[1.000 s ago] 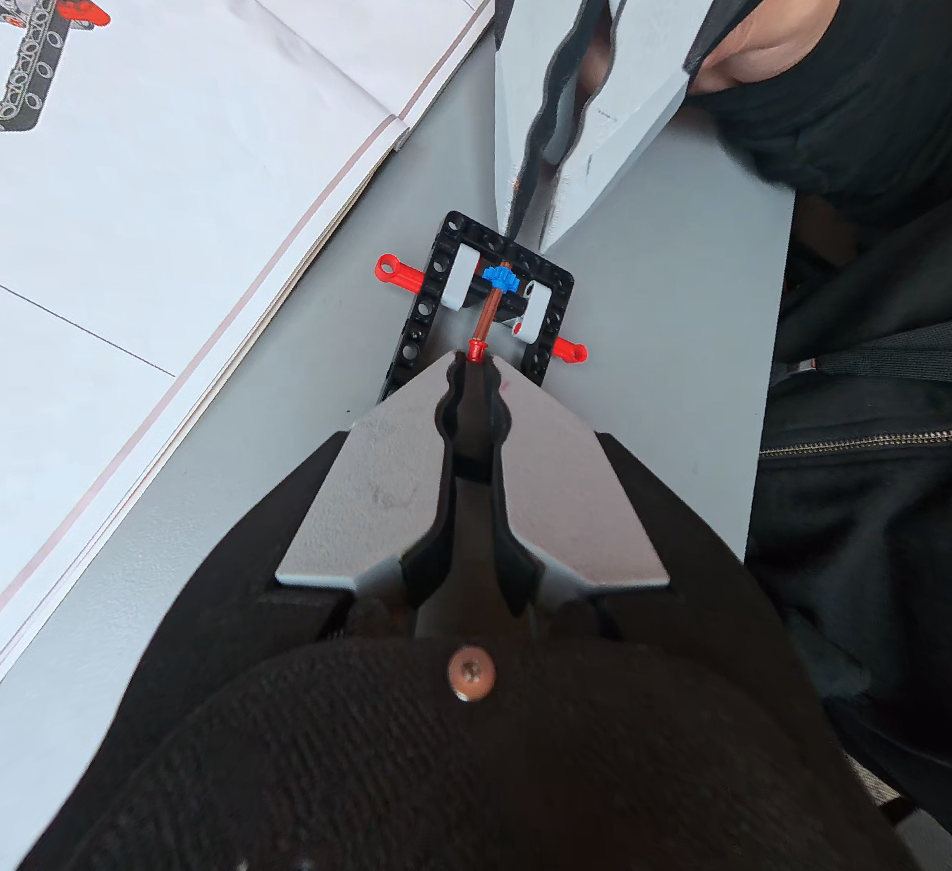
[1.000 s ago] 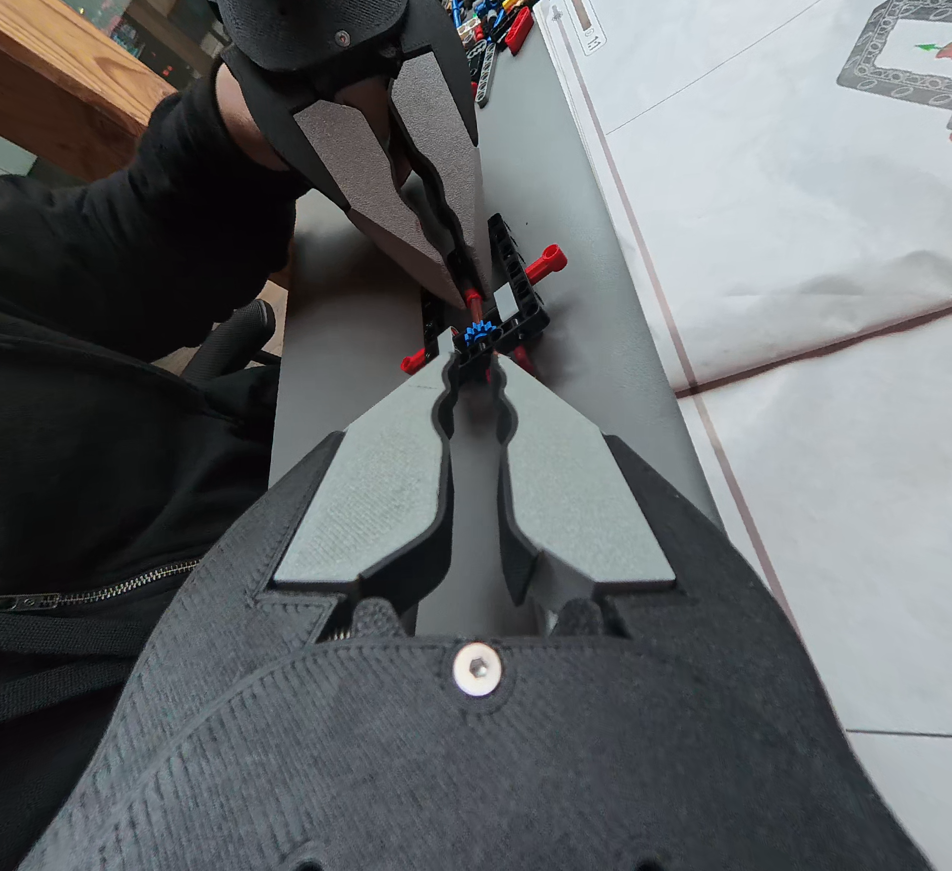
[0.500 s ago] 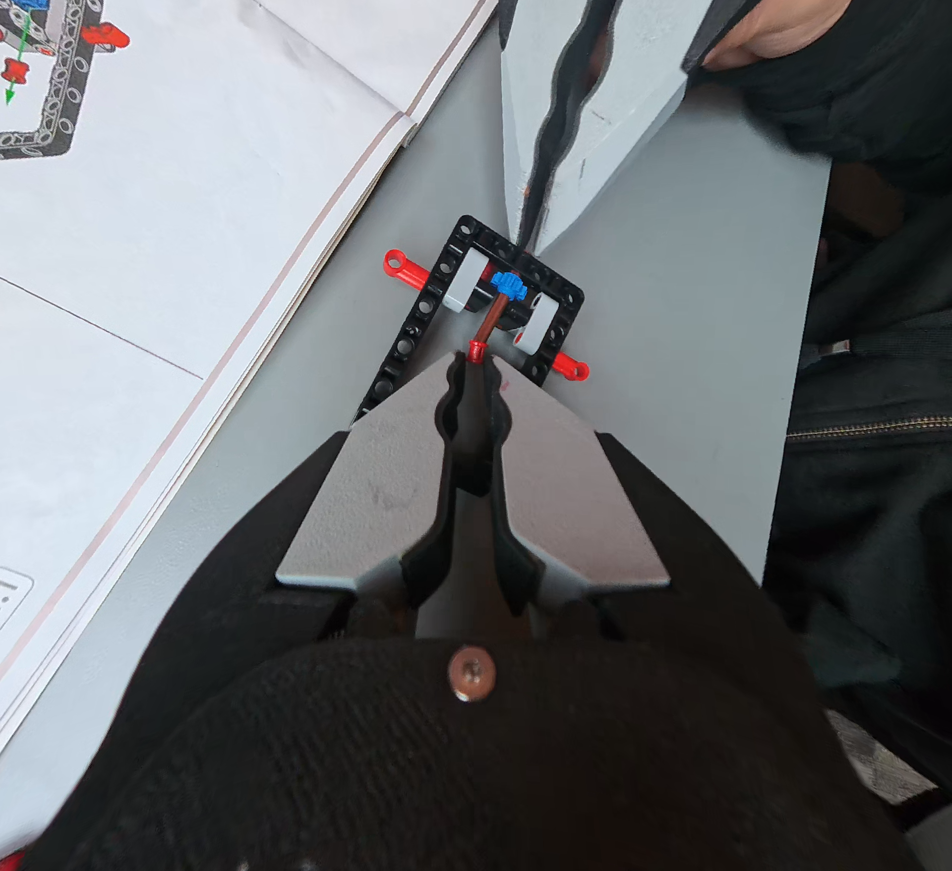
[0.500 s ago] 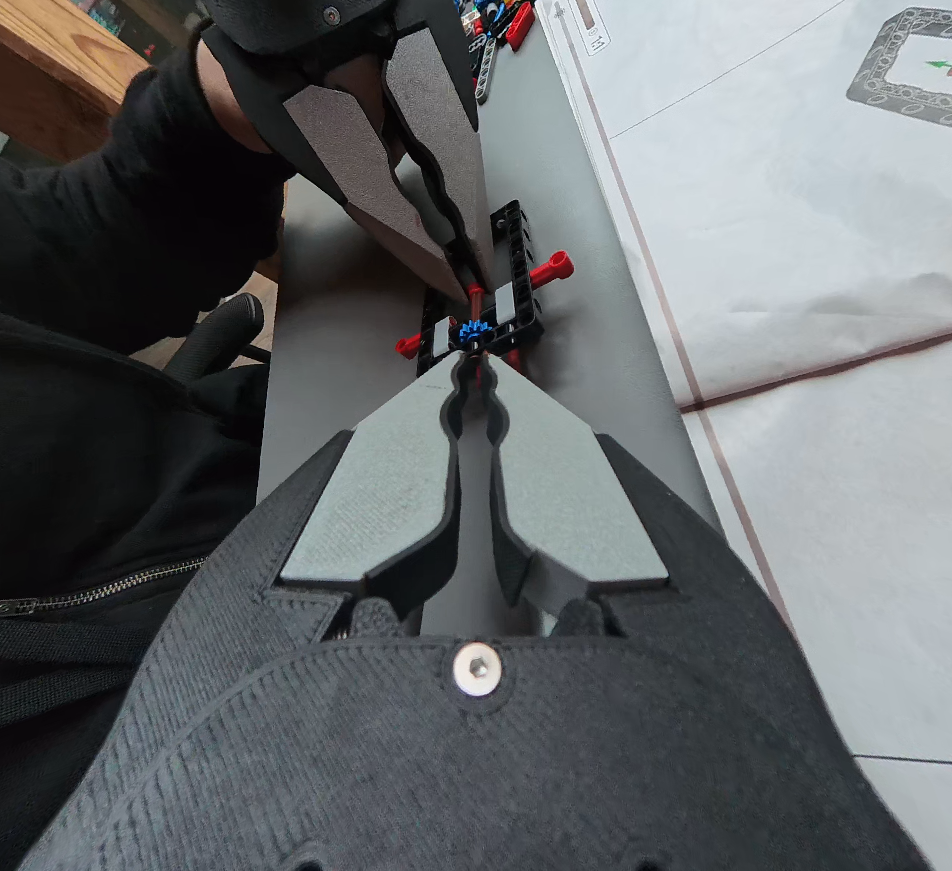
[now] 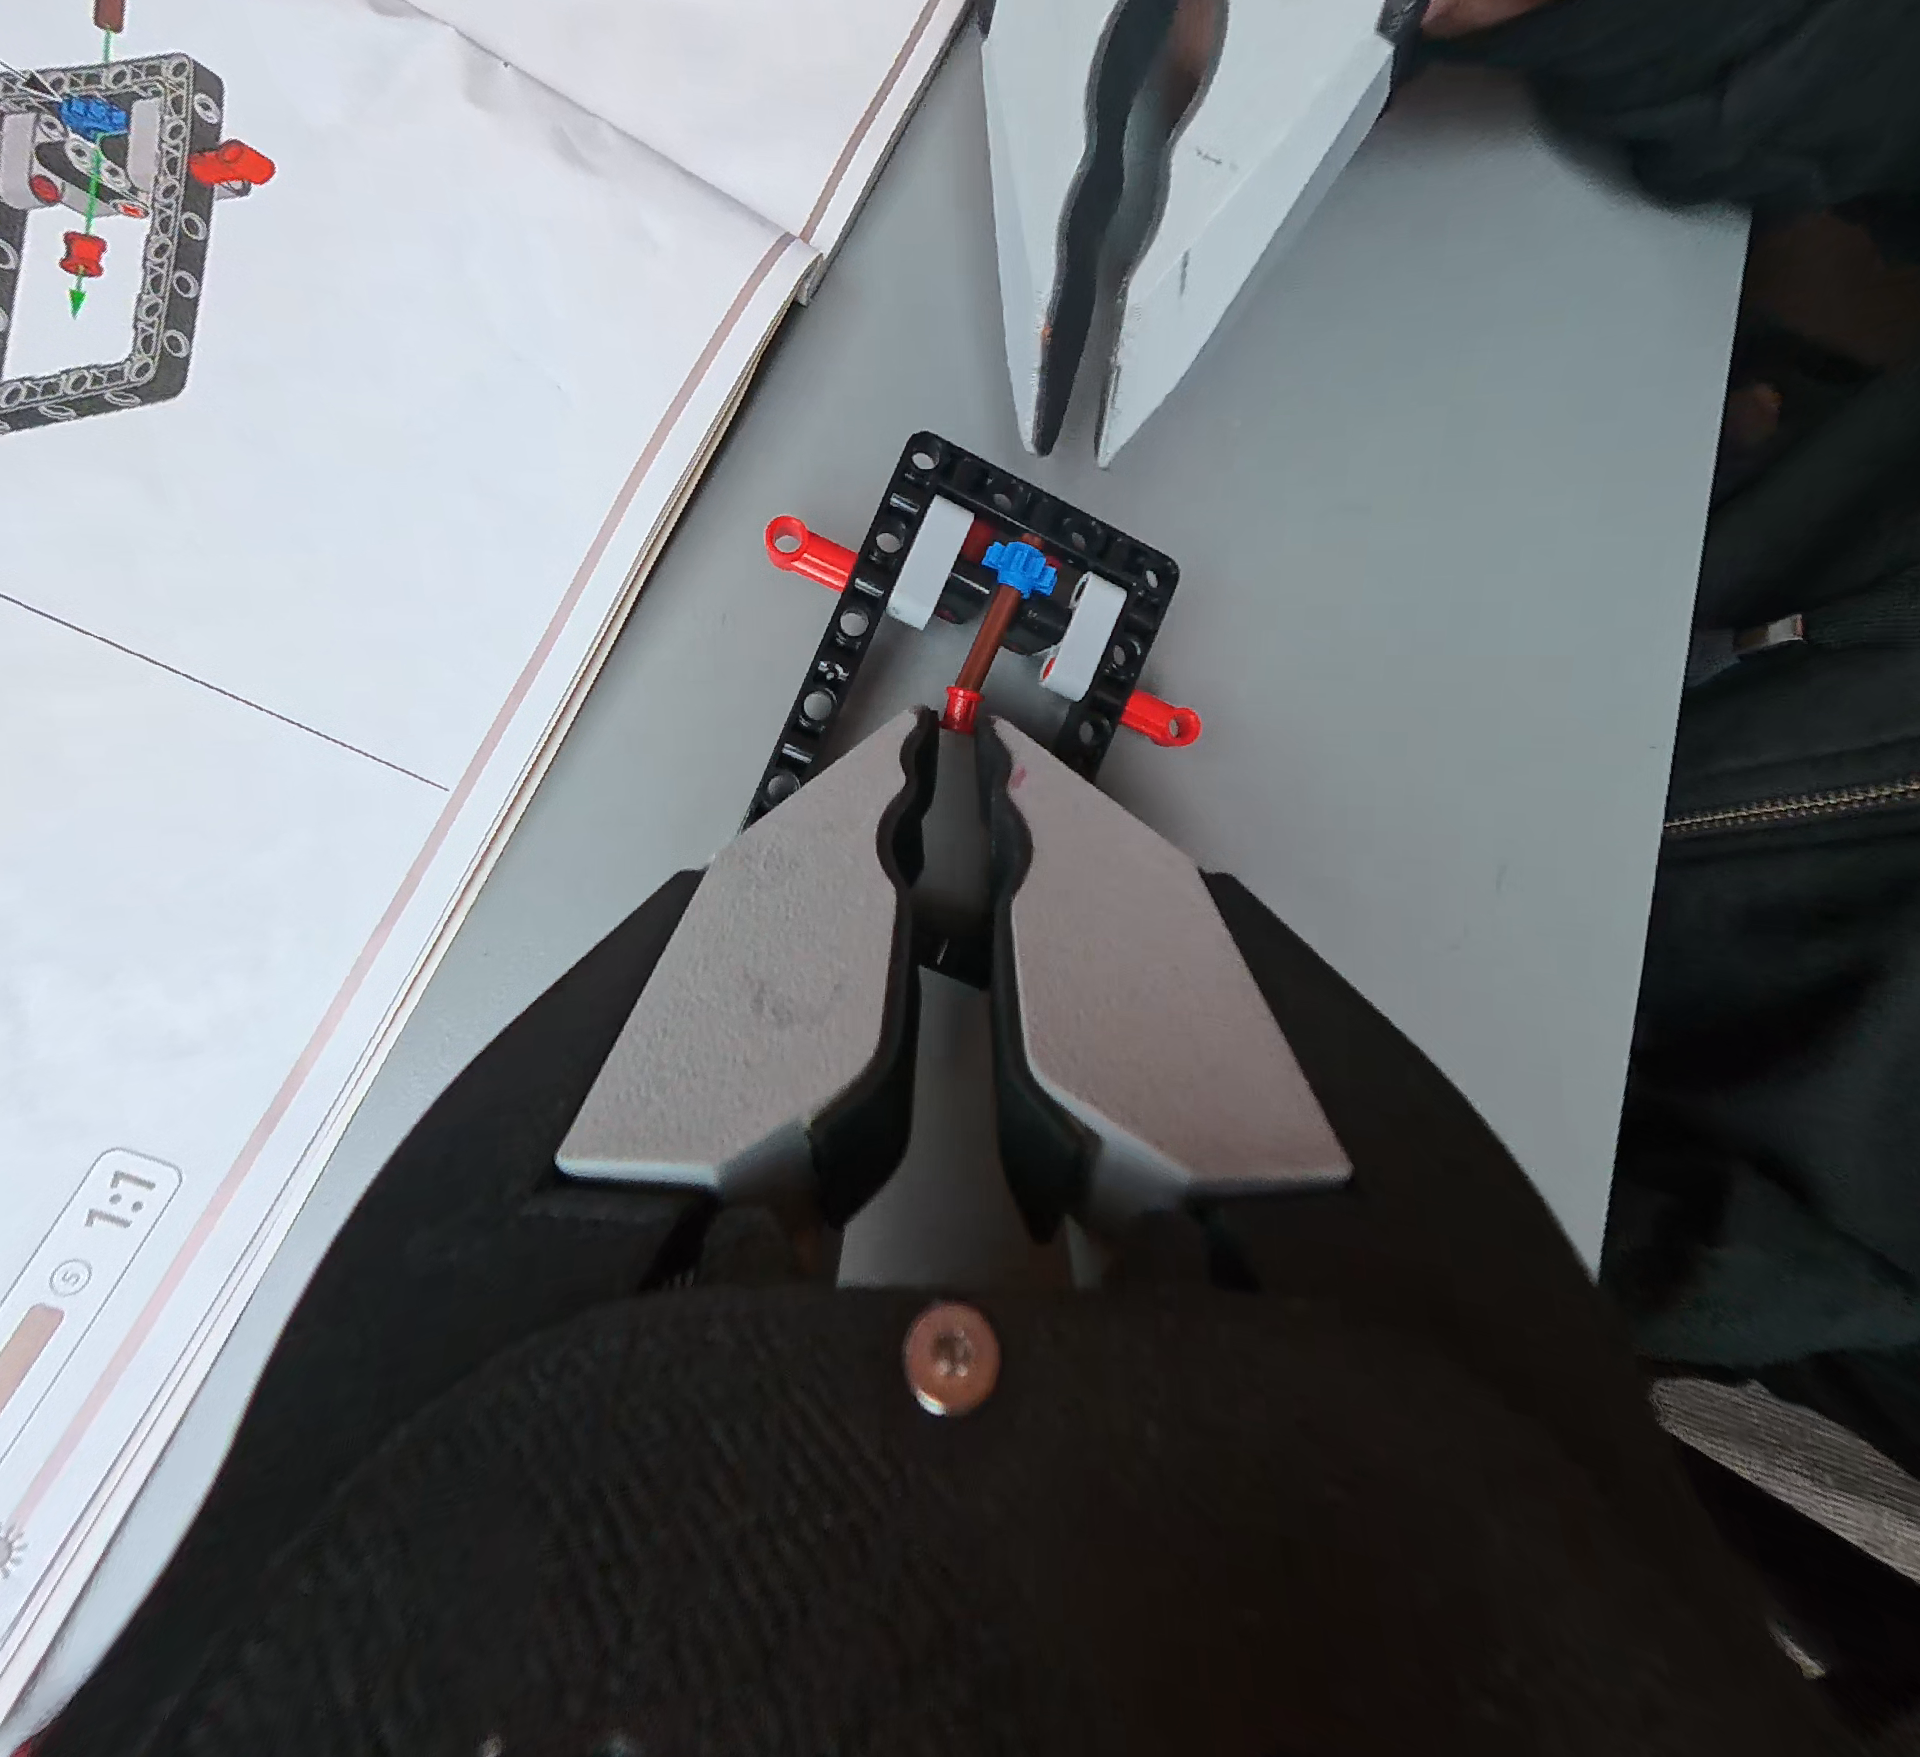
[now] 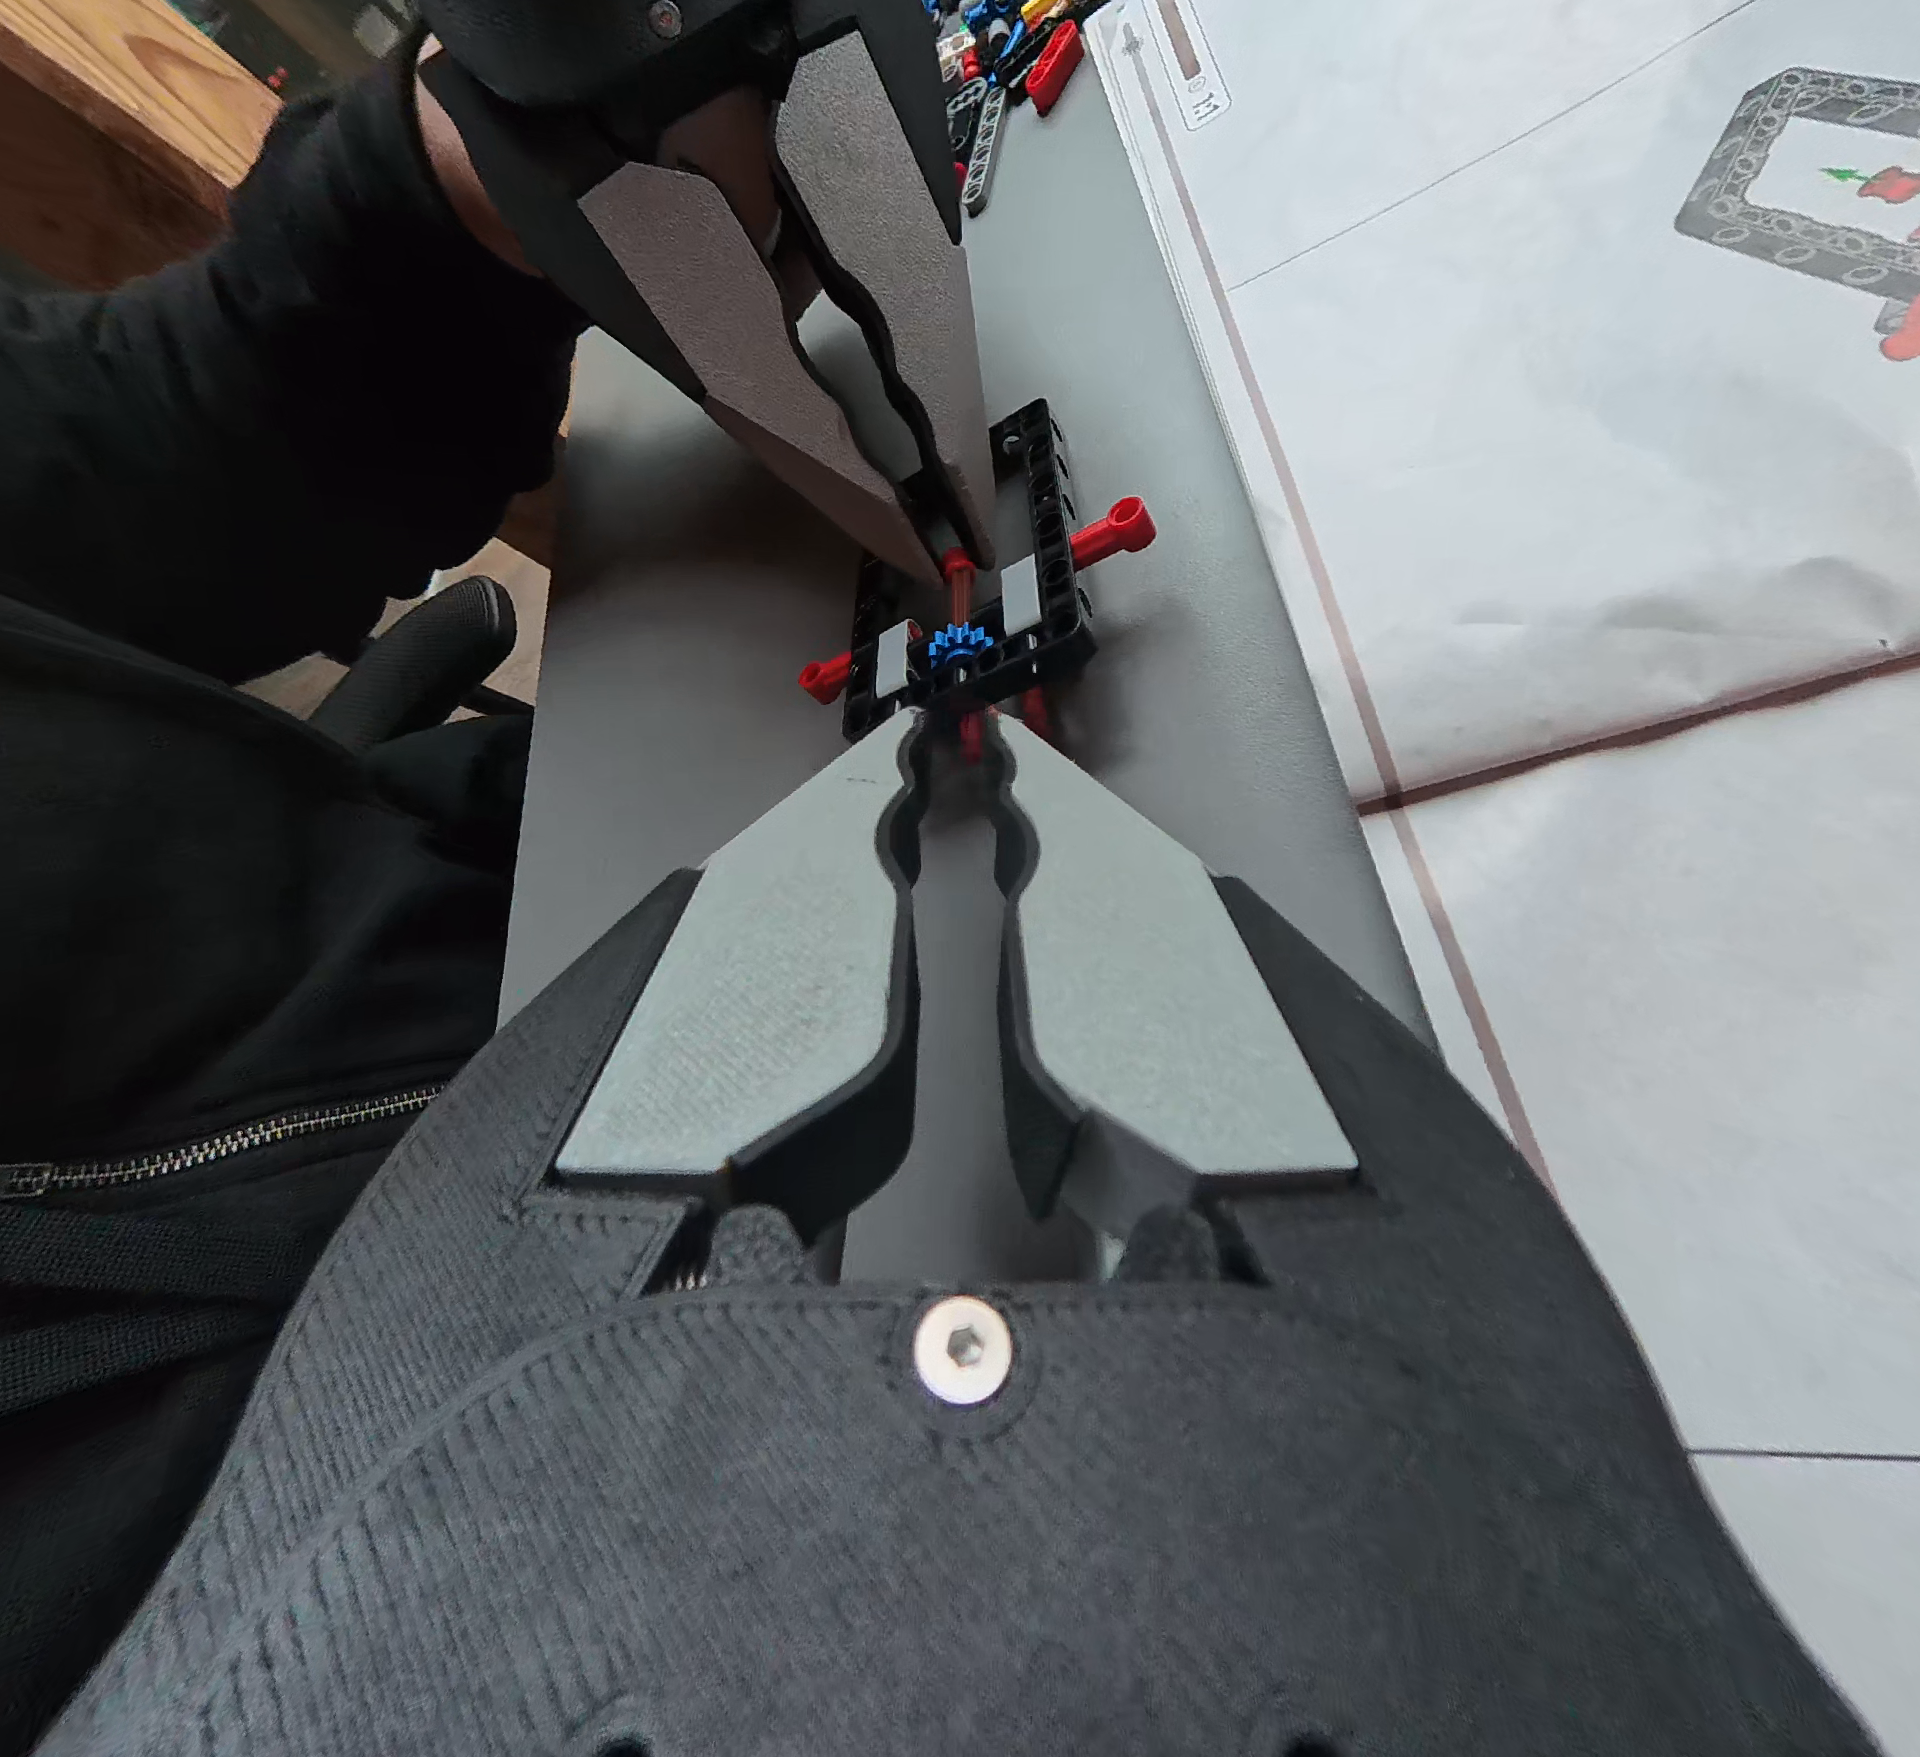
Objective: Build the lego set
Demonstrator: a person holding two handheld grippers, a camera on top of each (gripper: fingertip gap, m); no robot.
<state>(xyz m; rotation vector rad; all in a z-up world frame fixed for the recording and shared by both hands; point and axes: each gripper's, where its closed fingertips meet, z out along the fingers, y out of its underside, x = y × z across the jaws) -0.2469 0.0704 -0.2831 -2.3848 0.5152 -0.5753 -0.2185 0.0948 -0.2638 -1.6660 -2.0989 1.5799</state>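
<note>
While the instruction booklet (image 5: 343,481) lies open at nine o'clock in the left wrist view, the black rectangular frame (image 5: 847,637) sits on the grey table (image 5: 1403,668) just ahead of the left gripper (image 5: 958,728), at twelve o'clock from its tips. A brown axle (image 5: 989,642) runs through a blue gear (image 5: 1018,567) inside the frame, and its long axis points almost straight back into the left tongs, which are drawn nearly together on the small red bush (image 5: 961,705) at the axle's near end. Red pins (image 5: 805,547) stick out of the frame at ten and four o'clock.

Further right and at twelve o'clock, the right gripper (image 5: 1070,450) hangs just beyond the frame's far edge, its fingers a narrow slit apart and holding nothing that I can see. From the right wrist view its own tips (image 6: 954,733) sit just short of the frame (image 6: 1044,564), with a red part between them that I cannot confirm is gripped. By my reading the left is the working hand: the coming push runs along the axle toward the gear.
</note>
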